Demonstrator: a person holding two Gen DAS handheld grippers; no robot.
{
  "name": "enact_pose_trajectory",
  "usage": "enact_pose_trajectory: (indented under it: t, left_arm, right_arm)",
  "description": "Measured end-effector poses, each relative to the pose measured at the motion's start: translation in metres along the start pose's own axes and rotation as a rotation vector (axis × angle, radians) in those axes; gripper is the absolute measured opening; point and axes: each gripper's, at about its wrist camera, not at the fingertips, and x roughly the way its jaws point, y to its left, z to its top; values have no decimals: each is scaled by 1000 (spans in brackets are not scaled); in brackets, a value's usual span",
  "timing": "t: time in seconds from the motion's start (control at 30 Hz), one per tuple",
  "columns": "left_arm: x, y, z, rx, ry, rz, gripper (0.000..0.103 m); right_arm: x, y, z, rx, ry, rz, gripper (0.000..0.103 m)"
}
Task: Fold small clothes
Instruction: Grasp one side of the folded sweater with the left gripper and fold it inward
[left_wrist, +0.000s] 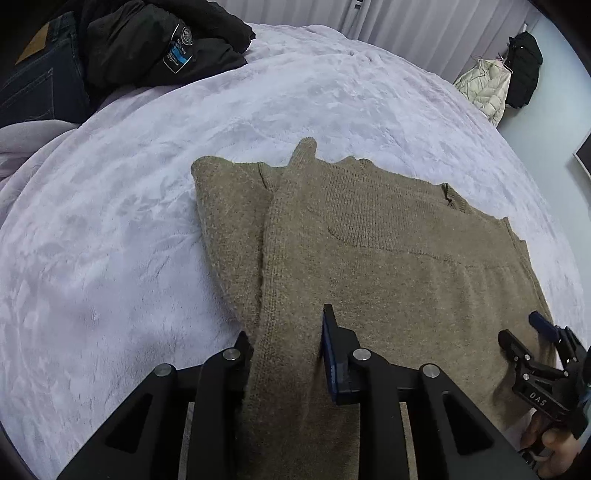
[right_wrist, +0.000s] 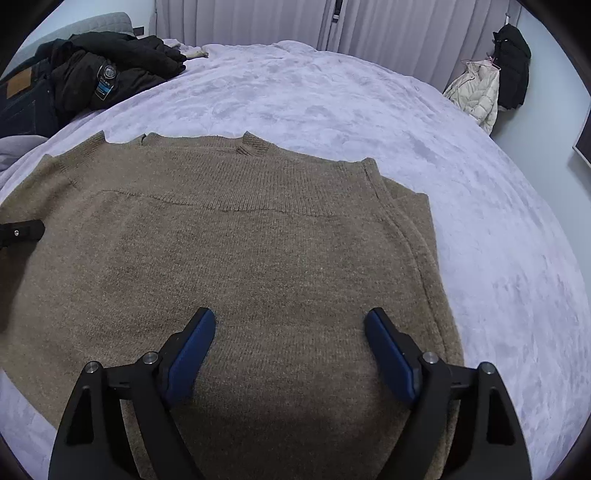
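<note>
Folding the left sleeve inward looks like the current step: left gripper (left_wrist: 286, 354) pinches the olive-brown knit sweater (right_wrist: 258, 258), spread on the lilac plush bedspread (right_wrist: 369, 92). Right gripper (right_wrist: 290, 343) hovers wide open, empty; likely lay the sleeve flat next.

Right gripper (right_wrist: 290, 328) jaws apart over brown sweater (right_wrist: 240, 258); lilac blanket (right_wrist: 369, 103) beneath

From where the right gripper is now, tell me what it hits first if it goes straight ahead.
The right gripper is open over the brown sweater and points along it toward the collar. Straight on, it likely meets the sweater's knit first; the purple blanket lies beyond. Its height above the knit is unclear.
</note>
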Motion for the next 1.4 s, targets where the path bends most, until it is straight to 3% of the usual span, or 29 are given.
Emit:
enact_pose_trajectory:
  t: [0.07, 0.17, 0.3, 0.37, 0.47, 0.57, 0.63, 0.7, 0.93, 1.07, 1.2, 1.3, 1.4]
  left_arm:
    - [-7, -4, 4, -9, 2, -7, 25]
    - [-9, -19, 6, 24, 15, 47, 25]
    - [-7, -27, 8, 28, 41, 89, 25]
    - [-15, -31, 9, 34, 29, 88, 25]
    - [-20, -37, 10, 50, 22, 111, 25]
    - [-21, -36, 11, 35, 29, 117, 25]
    - [-23, -35, 11, 30, 31, 110, 25]
    - [-25, -36, 11, 44, 24, 110, 25]
    - [-22, -38, 6, 82, 8, 154, 25]
    - [-20, -40, 4, 96, 2, 160, 25]
    - [-22, -41, 4, 106, -5, 153, 25]
    - [-22, -40, 4, 98, -4, 147, 25]
    - [-23, -40, 5, 92, 1, 140, 25]
  right_arm:
    - [-10, -2, 2, 21, -14, 5, 86]
    - [-25, 4, 5, 18, -86, 18, 86]
    - [4, 33, 2, -107, 9, -32, 87]
    - [-4, 31, 5, -86, -1, -34, 87]
    - [-23, 25, 15, -3, -72, 60, 87]
    - [-11, 52, 31, -44, -40, 90, 87]
    - [16, 77, 32, -132, 24, 22, 87]
    - [22, 87, 30, -167, 16, -12, 88]
    - [-2, 77, 41, -153, -25, 14, 88]
    - [33, 91, 45, -204, 42, 2, 93]
    - [26, 79, 52, -163, 63, 37, 95]
    - [16, 68, 56, -115, 16, 17, 95]
    - [39, 73, 55, -123, 64, -7, 97]
